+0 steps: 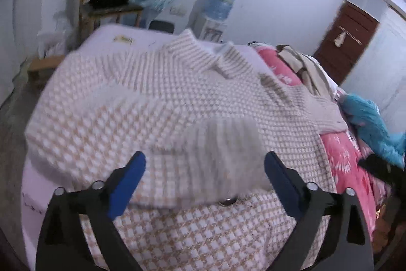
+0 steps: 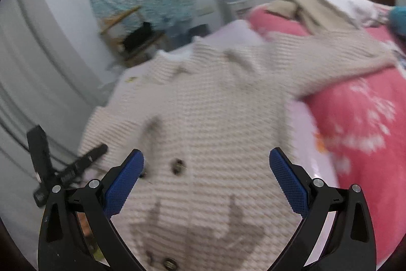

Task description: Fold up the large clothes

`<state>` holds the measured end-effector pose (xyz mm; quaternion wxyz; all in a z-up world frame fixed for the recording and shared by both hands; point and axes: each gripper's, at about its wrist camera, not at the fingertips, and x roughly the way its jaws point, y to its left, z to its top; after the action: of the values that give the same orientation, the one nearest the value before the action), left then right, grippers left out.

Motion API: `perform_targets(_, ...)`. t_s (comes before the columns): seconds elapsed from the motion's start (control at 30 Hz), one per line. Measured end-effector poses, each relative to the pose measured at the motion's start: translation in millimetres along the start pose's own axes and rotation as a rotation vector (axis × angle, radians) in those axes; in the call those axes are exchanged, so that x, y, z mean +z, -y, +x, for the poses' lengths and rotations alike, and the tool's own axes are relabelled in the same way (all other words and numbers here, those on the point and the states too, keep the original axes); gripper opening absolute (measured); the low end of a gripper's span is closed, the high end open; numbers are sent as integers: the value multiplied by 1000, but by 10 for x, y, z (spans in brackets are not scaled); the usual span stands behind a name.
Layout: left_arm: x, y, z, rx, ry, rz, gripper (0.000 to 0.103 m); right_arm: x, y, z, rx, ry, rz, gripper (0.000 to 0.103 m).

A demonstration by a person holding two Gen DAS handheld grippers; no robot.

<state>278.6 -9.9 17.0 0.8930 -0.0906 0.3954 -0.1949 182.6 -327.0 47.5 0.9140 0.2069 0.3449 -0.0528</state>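
A large cream and tan knitted cardigan point(image 1: 162, 98) lies spread on the bed, collar at the far end. One sleeve cuff point(image 1: 223, 144) lies folded across its body, just ahead of my left gripper point(image 1: 204, 164), which is open and empty above it. In the right wrist view the cardigan point(image 2: 215, 118) shows dark buttons point(image 2: 178, 165) and its other sleeve point(image 2: 330, 55) stretched out to the right over the pink quilt. My right gripper point(image 2: 206, 161) is open and empty above the lower front of the cardigan. Both views are blurred.
A pink flowered quilt point(image 2: 360, 123) lies right of the cardigan, with beige clothes point(image 1: 304, 67) and a blue garment point(image 1: 368, 118) heaped on it. A wooden chair point(image 1: 106, 1), a water dispenser point(image 1: 218, 9) and a brown door point(image 1: 345, 42) stand beyond the bed. A black tripod point(image 2: 50, 169) stands left.
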Motion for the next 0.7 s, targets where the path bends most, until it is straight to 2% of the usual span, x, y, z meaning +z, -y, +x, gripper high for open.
perform_targets(0.1, -18, -77, -74, -13, -12, -28, 94, 166, -131, 239, 147, -57, 27, 95)
perform_targets(0.2, -176, -231, -131, -10, -31, -74, 94, 245, -253, 444, 241, -119, 36, 91)
perform_targets(0.3, -364, -329, -142, 74, -70, -73, 94, 252, -379, 723, 315, -206, 47, 79)
perform_targets(0.37, -464, -364, -132, 127, -91, -56, 94, 229, -432, 990, 356, -285, 70, 67)
perform_targets(0.4, -508, -390, -112, 155, -98, -47, 94, 206, -445, 1071, 359, -311, 76, 63)
perform_targets(0.47, -568, -433, -60, 202, -108, -37, 94, 163, -477, 1312, 343, -382, 90, 50)
perform_targets(0.53, -604, -482, -68, 231, -92, -32, 94, 98, -498, 1494, 295, -444, 79, 44)
perform_targets(0.7, -586, -619, -59, 262, -55, -41, 94, -93, -692, 1617, 216, -507, -27, 25)
